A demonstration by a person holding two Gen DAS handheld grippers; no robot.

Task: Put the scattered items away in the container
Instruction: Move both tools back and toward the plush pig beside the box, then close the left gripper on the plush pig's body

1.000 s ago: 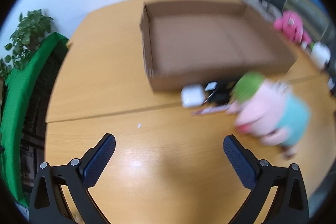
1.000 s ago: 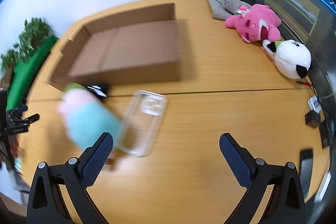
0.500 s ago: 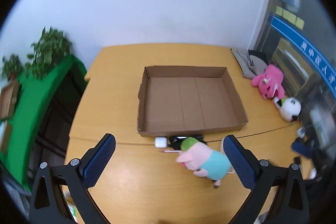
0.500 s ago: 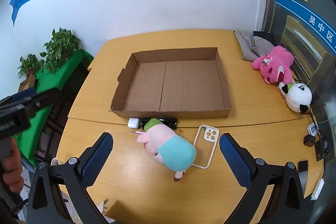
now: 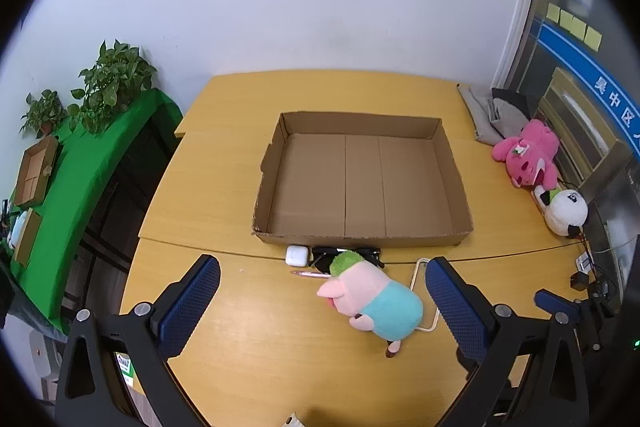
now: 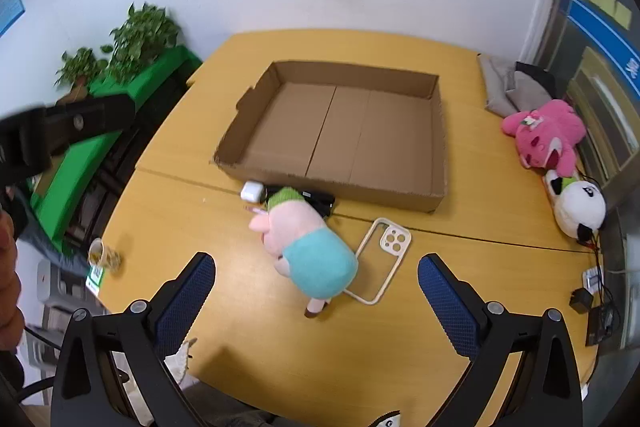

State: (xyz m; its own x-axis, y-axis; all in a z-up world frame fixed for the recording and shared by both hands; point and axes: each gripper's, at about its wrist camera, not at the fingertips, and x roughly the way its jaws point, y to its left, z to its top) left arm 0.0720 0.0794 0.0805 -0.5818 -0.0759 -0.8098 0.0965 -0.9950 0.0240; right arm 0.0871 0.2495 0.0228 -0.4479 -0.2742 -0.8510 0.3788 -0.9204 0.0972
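Observation:
An empty shallow cardboard box (image 5: 362, 183) (image 6: 344, 131) stands mid-table. In front of it lie a pink pig plush in a teal shirt (image 5: 374, 301) (image 6: 310, 245), a white earbud case (image 5: 296, 255) (image 6: 251, 191), black sunglasses (image 5: 320, 255) (image 6: 320, 201), a pink pen (image 5: 310, 274) and a clear phone case (image 6: 384, 259) (image 5: 420, 267). My left gripper (image 5: 322, 307) is open and empty, high above the table's near edge. My right gripper (image 6: 316, 303) is open and empty, also high, with the plush between its fingers in view.
A pink plush (image 5: 528, 157) (image 6: 546, 133), a panda plush (image 5: 566, 211) (image 6: 580, 209) and grey cloth (image 5: 490, 117) lie at the table's right. Cables and adapters (image 6: 592, 291) lie at the right front. A green-covered shelf with plants (image 5: 96, 87) stands left. A cup (image 6: 100, 255) sits off the left edge.
Both grippers have pulled back and risen far from the table; the box and items now look much smaller. Both stay open and empty. The items have not moved.

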